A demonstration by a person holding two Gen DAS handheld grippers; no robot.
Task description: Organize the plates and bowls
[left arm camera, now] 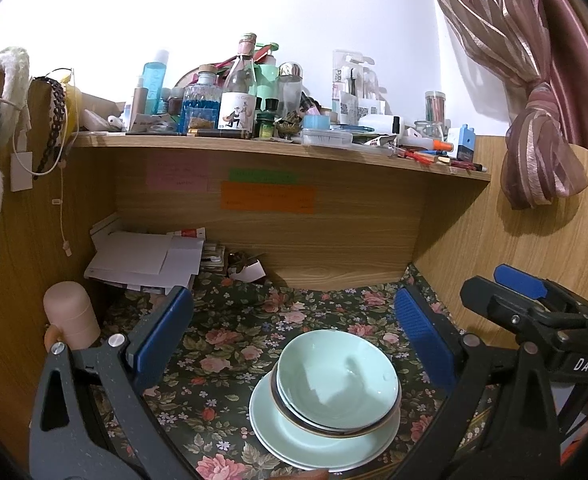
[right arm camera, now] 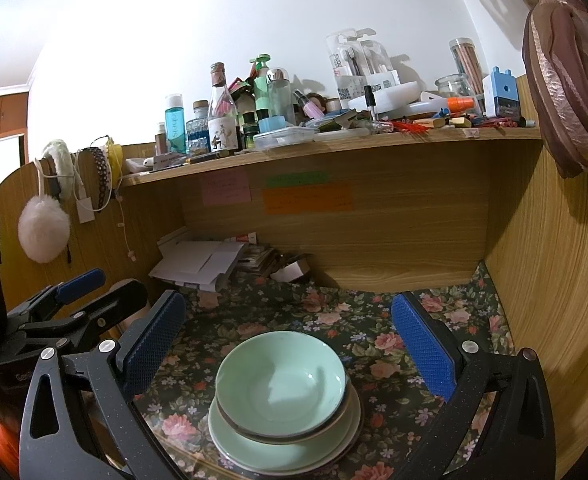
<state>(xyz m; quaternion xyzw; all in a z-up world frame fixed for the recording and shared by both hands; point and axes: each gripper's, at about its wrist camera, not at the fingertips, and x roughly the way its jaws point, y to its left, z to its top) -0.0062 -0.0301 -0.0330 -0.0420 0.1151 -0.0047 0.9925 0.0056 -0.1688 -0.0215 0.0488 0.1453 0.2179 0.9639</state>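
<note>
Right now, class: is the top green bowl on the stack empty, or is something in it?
Empty. Both wrist views look straight into the top bowl and show only bare glazed interior with shadows and small glints.

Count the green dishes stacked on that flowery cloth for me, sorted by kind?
Bowls: 2, nested, as far as the rims show
Plates: 2, stacked beneath them
Total: 4 dishes on the floral cloth
</note>
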